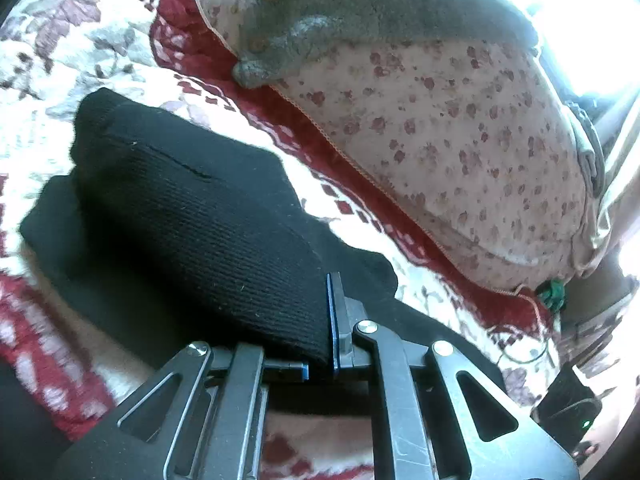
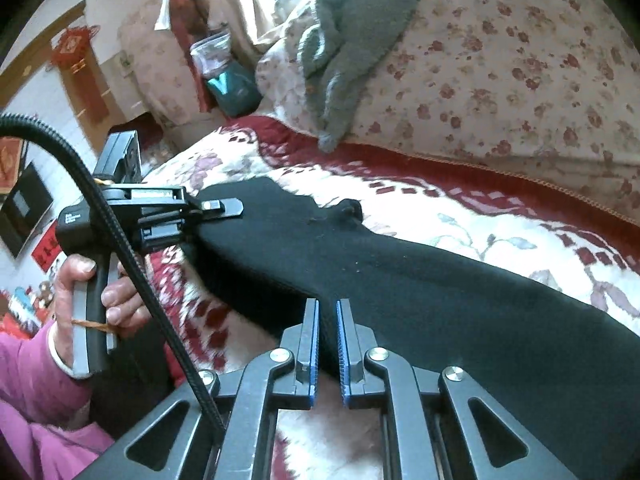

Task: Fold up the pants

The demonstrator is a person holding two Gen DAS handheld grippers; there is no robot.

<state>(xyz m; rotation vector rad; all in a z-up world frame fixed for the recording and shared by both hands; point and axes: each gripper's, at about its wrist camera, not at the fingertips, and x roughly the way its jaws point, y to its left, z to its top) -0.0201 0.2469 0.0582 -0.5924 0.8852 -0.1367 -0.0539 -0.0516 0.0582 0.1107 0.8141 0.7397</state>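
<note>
1. The left tongs (image 1: 320,344) are squeezed tight on a thick fold of the black pants (image 1: 192,216).
2. The right tongs (image 2: 327,344) are open only a little. The edge of the pants (image 2: 400,280) sits between the blue pads, but I cannot tell if they pinch it.
3. The pants lie stretched across the bed (image 2: 460,216), on a red and white flower blanket.
4. A gray sweater (image 2: 352,40) lies on a flowery pillow (image 2: 520,80) behind them.
</note>
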